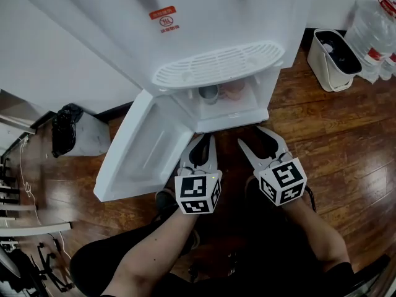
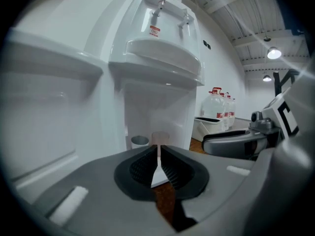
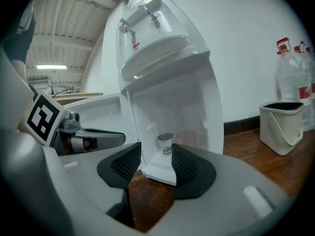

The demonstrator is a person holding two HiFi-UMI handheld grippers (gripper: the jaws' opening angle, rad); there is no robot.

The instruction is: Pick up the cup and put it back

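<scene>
Wood floor (image 1: pixel 322 135), white water dispenser (image 1: pixel 204 17) with cabinet door (image 1: pixel 142 147) swung open, bin (image 1: pixel 333 57) at right, left gripper (image 1: pixel 204 141) jaws pressed together, empty, right gripper (image 1: pixel 250 136) jaws parted, empty, cup (image 1: pixel 208 93) upright inside dispenser's lower compartment, apart from both.

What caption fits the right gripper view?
Right hand-held gripper, jaws apart, aimed at a cup in the water dispenser's open lower cabinet.

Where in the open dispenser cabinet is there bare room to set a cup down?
The front strip of the shelf, between the two cups and the front lip, is bare. The back is crowded: grey cup and pinkish cup stand side by side. The open door borders the left.
</scene>
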